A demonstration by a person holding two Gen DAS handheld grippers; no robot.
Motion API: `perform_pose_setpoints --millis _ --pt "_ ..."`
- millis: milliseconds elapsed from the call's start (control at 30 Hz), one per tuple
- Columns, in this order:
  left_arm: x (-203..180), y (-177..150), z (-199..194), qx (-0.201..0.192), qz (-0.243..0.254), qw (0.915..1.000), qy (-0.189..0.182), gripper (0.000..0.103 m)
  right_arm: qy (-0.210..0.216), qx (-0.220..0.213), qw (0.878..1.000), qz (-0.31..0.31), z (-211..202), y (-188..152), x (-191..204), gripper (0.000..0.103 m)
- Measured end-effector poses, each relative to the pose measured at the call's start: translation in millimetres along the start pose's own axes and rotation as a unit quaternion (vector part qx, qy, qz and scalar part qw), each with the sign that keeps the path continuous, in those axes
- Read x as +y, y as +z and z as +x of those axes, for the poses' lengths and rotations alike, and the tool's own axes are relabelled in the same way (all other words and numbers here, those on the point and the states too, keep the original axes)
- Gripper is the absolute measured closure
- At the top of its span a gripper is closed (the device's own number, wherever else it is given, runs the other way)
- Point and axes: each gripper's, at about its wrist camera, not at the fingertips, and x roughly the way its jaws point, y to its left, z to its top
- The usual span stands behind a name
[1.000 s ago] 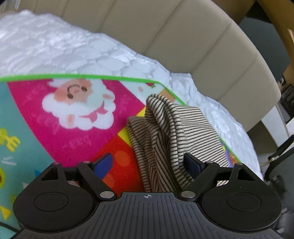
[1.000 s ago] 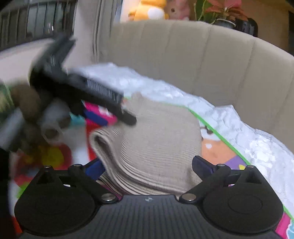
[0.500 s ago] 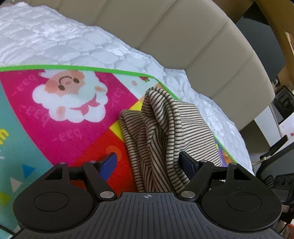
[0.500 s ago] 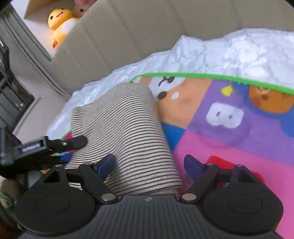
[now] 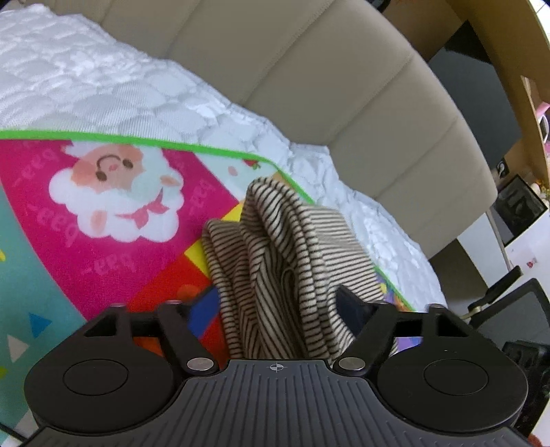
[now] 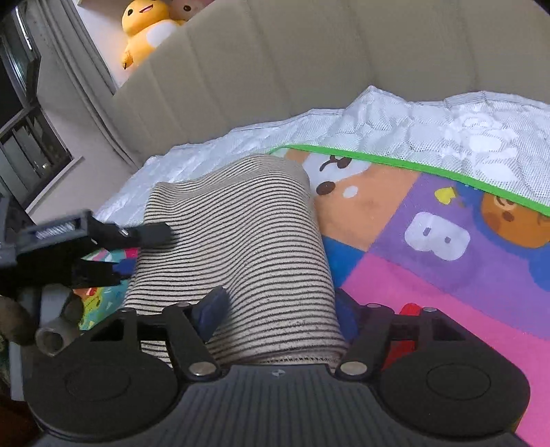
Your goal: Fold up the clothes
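Note:
A folded beige garment with thin black stripes [image 5: 275, 261] lies on a bright play mat [image 5: 103, 220] near the mat's far corner. My left gripper [image 5: 278, 306] is open, its fingers on either side of the garment's folded layers. In the right wrist view the same garment [image 6: 237, 247] is a smooth folded bundle. My right gripper [image 6: 275, 309] is open around the bundle's near end. The left gripper also shows in the right wrist view [image 6: 103, 240], at the garment's left edge.
The mat lies on a white quilted cover [image 5: 86, 86] on a bed with a beige padded headboard [image 5: 326, 86]. A yellow plush toy [image 6: 144, 27] sits behind the headboard. The bed's edge and a dark chair [image 5: 508, 309] are at the right.
My right gripper has swung round and moved in over the garment's near end. My left gripper has stayed astride the folded edge, shifting only slightly. The garment keeps its folded shape.

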Motion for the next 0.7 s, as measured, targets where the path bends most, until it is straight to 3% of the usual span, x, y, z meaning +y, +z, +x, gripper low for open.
perform_pose_setpoints --millis 133,233,300,367,500,567,700 --pt "4.8 -3.1 8.9 0.012 -0.012 0.9999 0.001 0.013 -0.007 -0.005 1.0 -0.014 -1.4 -1.6 4.1 0.031" --pt "-1.0 -5.5 15.8 0.006 -0.006 0.9998 -0.018 0.037 -0.007 -0.018 1.0 -0.02 -9.1 -2.3 7.5 0.031" --pt "-13.7 -5.6 11.4 -0.016 0.027 0.9991 -0.028 0.037 -0.009 -0.037 0.999 -0.033 -17.0 -2.0 12.3 0.028" --pt "-24.4 -5.0 2.8 -0.049 0.069 0.9956 -0.041 0.047 -0.011 -0.053 0.997 -0.049 -21.7 -1.7 15.7 0.025" --pt "-7.0 2.1 5.1 -0.045 0.03 0.9985 -0.007 0.046 -0.023 -0.032 0.996 -0.077 -13.6 -6.7 24.1 0.018" --pt "4.2 1.4 9.7 -0.032 0.013 0.9994 0.009 0.037 -0.028 -0.022 0.995 -0.097 -9.2 -11.0 31.6 0.012" --pt "4.3 1.6 9.9 -0.024 0.016 0.9994 0.019 0.035 -0.04 -0.019 0.99 -0.134 -6.0 -17.2 42.9 0.004"
